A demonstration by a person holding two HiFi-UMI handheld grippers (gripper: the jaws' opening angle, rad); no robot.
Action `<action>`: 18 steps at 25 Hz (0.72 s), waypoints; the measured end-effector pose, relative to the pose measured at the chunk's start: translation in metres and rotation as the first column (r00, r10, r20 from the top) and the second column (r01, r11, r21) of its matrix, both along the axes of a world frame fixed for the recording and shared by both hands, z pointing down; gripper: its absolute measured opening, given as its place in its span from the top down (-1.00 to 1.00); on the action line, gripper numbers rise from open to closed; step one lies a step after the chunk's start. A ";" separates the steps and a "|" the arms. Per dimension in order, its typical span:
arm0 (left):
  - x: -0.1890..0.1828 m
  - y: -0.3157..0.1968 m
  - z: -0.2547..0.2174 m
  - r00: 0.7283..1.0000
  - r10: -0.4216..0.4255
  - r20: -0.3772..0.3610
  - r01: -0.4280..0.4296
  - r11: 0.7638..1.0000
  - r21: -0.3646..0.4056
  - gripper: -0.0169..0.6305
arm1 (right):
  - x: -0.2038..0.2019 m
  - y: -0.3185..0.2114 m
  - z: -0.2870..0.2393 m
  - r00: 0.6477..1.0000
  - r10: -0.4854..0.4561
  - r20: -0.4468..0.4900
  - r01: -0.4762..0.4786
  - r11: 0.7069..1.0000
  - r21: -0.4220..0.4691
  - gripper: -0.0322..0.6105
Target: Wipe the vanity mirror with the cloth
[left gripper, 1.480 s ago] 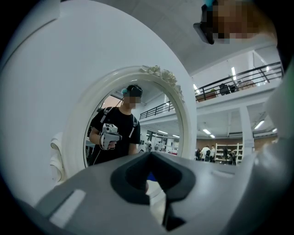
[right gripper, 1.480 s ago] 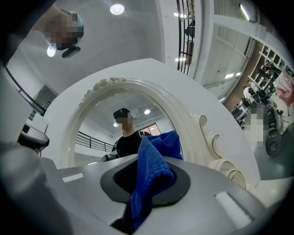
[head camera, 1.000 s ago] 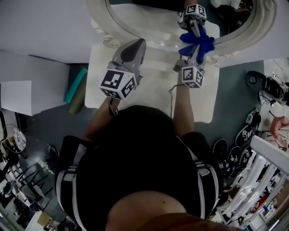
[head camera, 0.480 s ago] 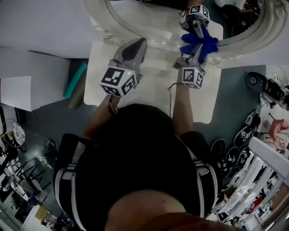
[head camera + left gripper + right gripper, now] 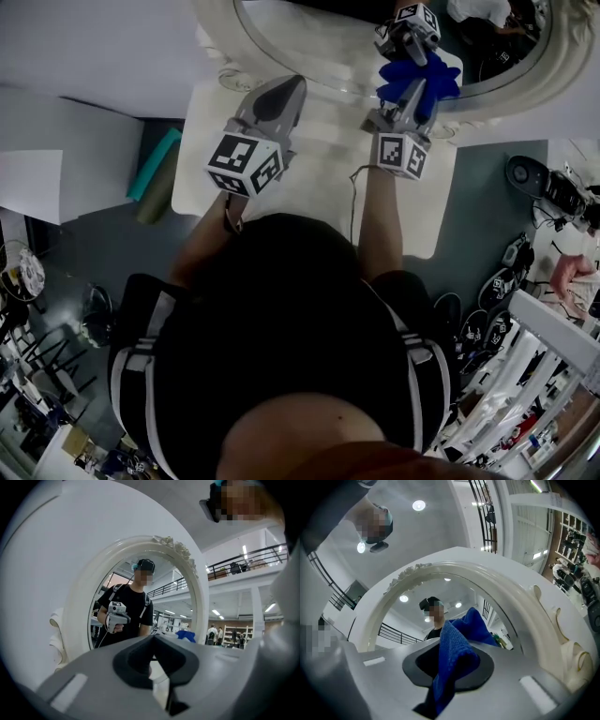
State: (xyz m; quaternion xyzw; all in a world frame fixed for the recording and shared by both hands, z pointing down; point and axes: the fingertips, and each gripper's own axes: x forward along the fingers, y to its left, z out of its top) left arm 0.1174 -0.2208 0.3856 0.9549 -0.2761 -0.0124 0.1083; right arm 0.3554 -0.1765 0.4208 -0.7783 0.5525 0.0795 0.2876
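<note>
White tabletop [image 5: 323, 192] carries an oval white-framed vanity mirror [image 5: 214, 19]. The right gripper [image 5: 410, 98] clamps the blue cloth [image 5: 422, 80] against its glass. The left gripper [image 5: 281, 98] is closed and empty.

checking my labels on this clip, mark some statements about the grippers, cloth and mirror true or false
1. The right gripper is shut on the blue cloth. True.
2. The left gripper holds a second cloth. False: its jaws are together with nothing between them.
3. The vanity mirror has a dark square frame. False: the frame is white, rounded and ornate.
4. The cloth is held up at the mirror, not lying on the white table. True.
</note>
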 end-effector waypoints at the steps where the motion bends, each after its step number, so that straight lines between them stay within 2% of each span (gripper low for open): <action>1: -0.002 0.001 -0.003 1.000 -0.001 -0.005 0.001 1.000 0.002 0.92 | -0.003 -0.001 -0.008 1.000 -0.006 -0.008 0.006 1.000 0.011 0.77; 11: -0.029 0.000 -0.022 0.998 -0.032 -0.058 0.033 0.999 0.016 0.92 | -0.027 -0.014 -0.055 0.997 -0.043 -0.065 0.047 0.997 0.059 0.77; 18: -0.048 -0.005 -0.027 0.995 -0.061 -0.085 0.063 0.998 0.018 0.92 | -0.055 -0.030 -0.089 0.985 -0.069 -0.156 0.082 0.993 0.080 0.77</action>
